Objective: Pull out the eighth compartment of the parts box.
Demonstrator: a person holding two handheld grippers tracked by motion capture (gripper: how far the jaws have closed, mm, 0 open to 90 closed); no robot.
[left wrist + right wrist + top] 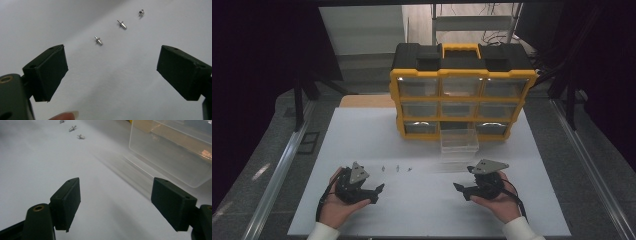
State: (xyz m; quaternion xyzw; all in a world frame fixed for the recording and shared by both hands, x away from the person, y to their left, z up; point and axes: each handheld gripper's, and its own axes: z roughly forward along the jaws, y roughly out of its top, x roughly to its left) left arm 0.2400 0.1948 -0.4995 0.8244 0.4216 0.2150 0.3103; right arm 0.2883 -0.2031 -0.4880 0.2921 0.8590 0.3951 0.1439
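Resting low over the white table (362, 135), left gripper (379, 194) and right gripper (460, 192) both gape, nothing grasped. Three pins (397, 168) lie in a row between them, ahead; clear drawer (458, 145) pulled out near right gripper.

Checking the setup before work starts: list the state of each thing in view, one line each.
Left claw: open, empty, above the white board.
Right claw: open, empty.
Clear plastic drawer: pulled out of the cabinet's bottom row.
Yellow and black drawer cabinet: upright, other drawers shut.
Three small metal pins: lying loose on the white board.
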